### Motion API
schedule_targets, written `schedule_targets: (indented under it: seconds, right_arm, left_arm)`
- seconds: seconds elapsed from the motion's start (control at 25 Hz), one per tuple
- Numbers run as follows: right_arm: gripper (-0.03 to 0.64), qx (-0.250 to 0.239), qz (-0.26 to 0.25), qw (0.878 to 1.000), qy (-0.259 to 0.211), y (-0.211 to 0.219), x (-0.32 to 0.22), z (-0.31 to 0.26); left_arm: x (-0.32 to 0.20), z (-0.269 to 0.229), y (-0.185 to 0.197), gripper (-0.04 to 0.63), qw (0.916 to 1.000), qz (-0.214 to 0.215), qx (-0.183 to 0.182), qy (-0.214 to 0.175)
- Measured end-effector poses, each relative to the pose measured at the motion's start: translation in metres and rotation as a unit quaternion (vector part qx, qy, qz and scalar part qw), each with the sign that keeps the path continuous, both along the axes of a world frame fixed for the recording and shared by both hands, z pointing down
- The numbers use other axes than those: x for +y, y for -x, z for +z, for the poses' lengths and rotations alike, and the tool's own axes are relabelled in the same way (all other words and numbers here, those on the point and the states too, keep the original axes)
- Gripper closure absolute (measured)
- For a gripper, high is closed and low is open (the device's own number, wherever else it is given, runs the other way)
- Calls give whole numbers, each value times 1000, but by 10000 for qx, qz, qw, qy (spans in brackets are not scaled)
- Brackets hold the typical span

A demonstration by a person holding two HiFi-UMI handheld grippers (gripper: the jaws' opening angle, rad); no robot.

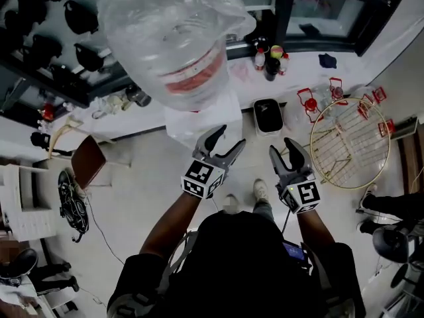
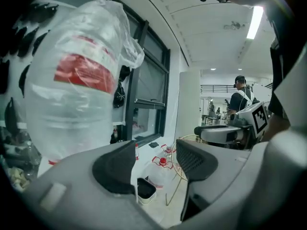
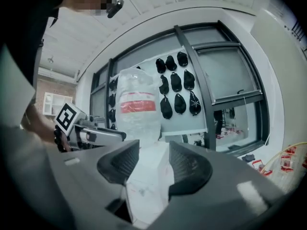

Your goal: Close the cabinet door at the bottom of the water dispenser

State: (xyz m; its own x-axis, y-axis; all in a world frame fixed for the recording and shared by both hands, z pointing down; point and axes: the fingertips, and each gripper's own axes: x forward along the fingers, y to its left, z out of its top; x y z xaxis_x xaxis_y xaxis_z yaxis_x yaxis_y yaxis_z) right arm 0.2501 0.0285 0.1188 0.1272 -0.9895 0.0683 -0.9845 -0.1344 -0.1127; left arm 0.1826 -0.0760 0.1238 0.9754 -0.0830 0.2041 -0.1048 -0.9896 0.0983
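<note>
Two grippers face the water dispenser
Left gripper and right gripper, lower centre, jaws apart and empty; dispenser upper centre under a bagged bottle, cabinet door not discernible.

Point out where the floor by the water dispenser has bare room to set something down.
Bare pale floor lies between the brown board and the water dispenser, running down to the person's shoes. Crowded: the right side, with black bin, red-capped jugs and round wire rack close together.
</note>
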Motion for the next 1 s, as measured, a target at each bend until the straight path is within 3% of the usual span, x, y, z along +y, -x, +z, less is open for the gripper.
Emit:
schedule_targets:
  seconds: [0.12,0.28,0.48,0.56,0.8,1.0]
  right_arm:
    - [484,109,-201,9997,-74,13,-13,-12]
    - [505,256,-605,9977,-159,33,-32,-30]
    - [521,289,-968,9945,-270,48,-50,-55]
    - [549,270,-1068,9933,-348,53,-52,-65]
    - [571,606,-1303,9892,-296,58,-48,-67]
    - [612,606,-1316,9889,-322,49,-47,-69]
  left_arm:
    - [-7,-17,25,349,9998,-175,89,-90]
    - [-22,-30,59,391,9977,-585,131,-327]
    - [-45,-52,98,449,9912,-1197,564,-70]
    - [-49,-60,113,479,9885,-1351,659,-185]
    - [-47,-65,136,583,9853,-1552,586,-408]
    - [-47,-65,145,589,9814,-1784,631,-319]
